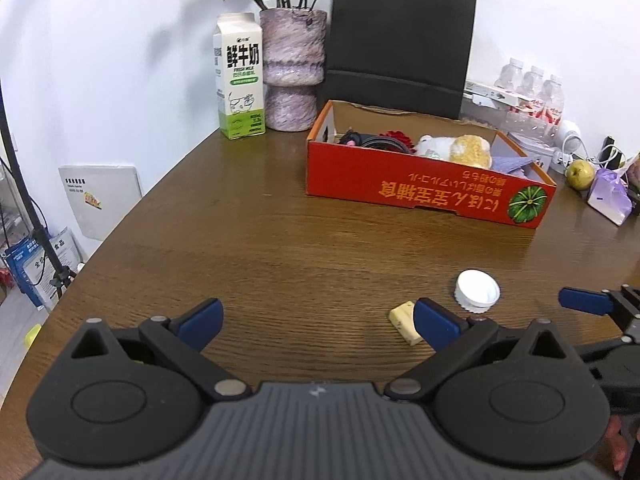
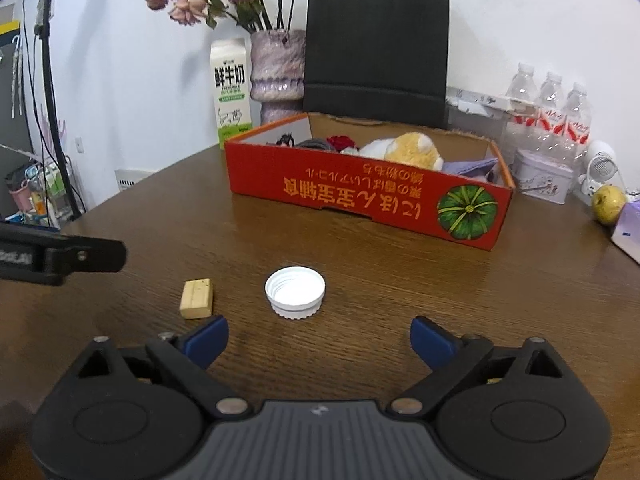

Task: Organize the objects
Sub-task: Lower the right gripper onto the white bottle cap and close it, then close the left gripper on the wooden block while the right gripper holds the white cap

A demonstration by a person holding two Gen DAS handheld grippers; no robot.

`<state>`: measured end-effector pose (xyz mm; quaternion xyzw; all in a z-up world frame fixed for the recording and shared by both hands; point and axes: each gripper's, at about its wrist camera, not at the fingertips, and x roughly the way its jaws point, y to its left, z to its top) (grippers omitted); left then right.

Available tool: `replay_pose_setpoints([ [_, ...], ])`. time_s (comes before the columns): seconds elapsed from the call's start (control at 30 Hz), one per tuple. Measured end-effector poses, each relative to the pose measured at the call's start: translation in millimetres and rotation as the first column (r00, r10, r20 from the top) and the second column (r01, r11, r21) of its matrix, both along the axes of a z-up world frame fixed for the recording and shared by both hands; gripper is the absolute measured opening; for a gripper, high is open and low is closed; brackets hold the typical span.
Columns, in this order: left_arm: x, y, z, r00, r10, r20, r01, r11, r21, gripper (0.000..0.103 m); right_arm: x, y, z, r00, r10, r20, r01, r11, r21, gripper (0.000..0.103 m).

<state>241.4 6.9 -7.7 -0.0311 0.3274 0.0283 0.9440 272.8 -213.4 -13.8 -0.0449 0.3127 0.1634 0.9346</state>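
Hovering low, I held both grippers, left gripper and right gripper, jaws wide, empty. Cap sat at right's 12 o'clock, block at 10, box beyond. Risk I judged: shallow cap squirting out, block nudged by finger.

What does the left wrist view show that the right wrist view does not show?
Only the left wrist view shows a white panel with a sticker leaning on the wall at the left, and a purple tissue pack beside the pear. Only the right wrist view shows a pale metal tin in front of the water bottles. Both views share the red pumpkin box, the milk carton, the white bottle cap, the small wooden block, and both grippers open and empty: the left gripper and the right gripper.
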Motion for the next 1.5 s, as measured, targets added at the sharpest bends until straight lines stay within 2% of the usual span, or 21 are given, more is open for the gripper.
replay_pose_setpoints([
  [0.1,2.3,6.1,-2.6,1.000,0.011,-0.008,-0.011,1.000,-0.003,0.103,12.3,7.1,-6.2,1.000,-0.003,-0.015,0.003,1.000,-0.013,0.085],
  [0.2,4.0,11.3,-4.5,1.000,0.021,-0.014,-0.021,1.000,-0.005,0.103,22.5,11.9,-9.9,1.000,-0.005,-0.023,0.004,1.000,-0.017,0.082],
  [0.3,6.4,15.7,-5.8,0.999,0.029,-0.018,-0.030,1.000,-0.006,0.103,29.4,14.8,-11.9,1.000,-0.003,-0.031,0.003,1.000,-0.002,0.074],
  [0.4,10.6,17.4,-7.4,0.999,0.034,-0.023,-0.035,0.999,-0.010,0.103,32.9,18.0,-13.2,1.000,-0.007,-0.021,0.007,1.000,-0.002,0.071],
  [0.47,13.0,17.3,-8.4,0.999,0.031,-0.026,-0.031,0.999,-0.012,0.103,34.7,18.7,-13.2,1.000,-0.009,-0.012,0.009,1.000,0.004,0.063],
  [0.57,15.8,16.2,-10.3,0.999,0.027,-0.027,-0.027,1.000,-0.013,0.103,34.5,20.0,-12.1,1.000,-0.008,-0.001,0.008,1.000,0.010,0.039],
  [0.8,19.3,7.9,-13.1,0.999,0.018,-0.039,-0.019,1.000,-0.008,0.103,29.6,10.6,-6.9,0.999,-0.016,0.045,0.013,0.998,0.064,0.039],
  [1.1,19.7,-6.2,-13.8,0.998,0.008,-0.059,-0.008,1.000,-0.002,0.103,16.5,-4.4,-2.2,0.993,-0.034,0.112,0.027,0.998,0.060,0.039],
  [1.5,27.6,-41.0,-20.7,0.997,-0.024,-0.075,0.024,1.000,-0.011,0.103,2.2,-45.6,0.9,0.984,-0.090,0.152,0.083,0.995,0.056,0.039],
])
